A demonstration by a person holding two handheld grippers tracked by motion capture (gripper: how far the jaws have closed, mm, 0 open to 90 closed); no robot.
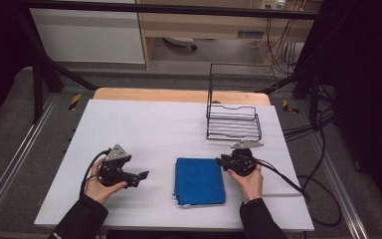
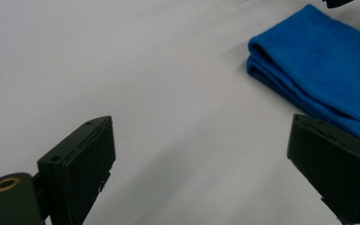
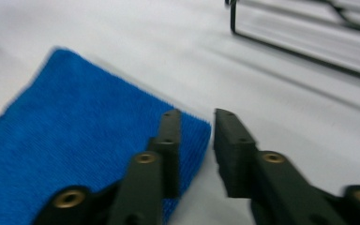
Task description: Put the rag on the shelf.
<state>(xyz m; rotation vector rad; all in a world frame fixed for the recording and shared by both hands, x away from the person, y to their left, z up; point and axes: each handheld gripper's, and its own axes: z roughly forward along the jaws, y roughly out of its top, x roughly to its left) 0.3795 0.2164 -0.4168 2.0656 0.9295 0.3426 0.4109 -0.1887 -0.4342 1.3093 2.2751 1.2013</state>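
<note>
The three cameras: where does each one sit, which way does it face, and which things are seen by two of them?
High view: above the person's side, facing forward and down on the table; both forearms, left gripper, right gripper.
Left gripper view: behind open jaws, facing the blue towel.
Right gripper view: behind narrowly parted jaws over the towel's corner, facing the wire rack.
Shared: towel in all; rack in high and right gripper views.
</note>
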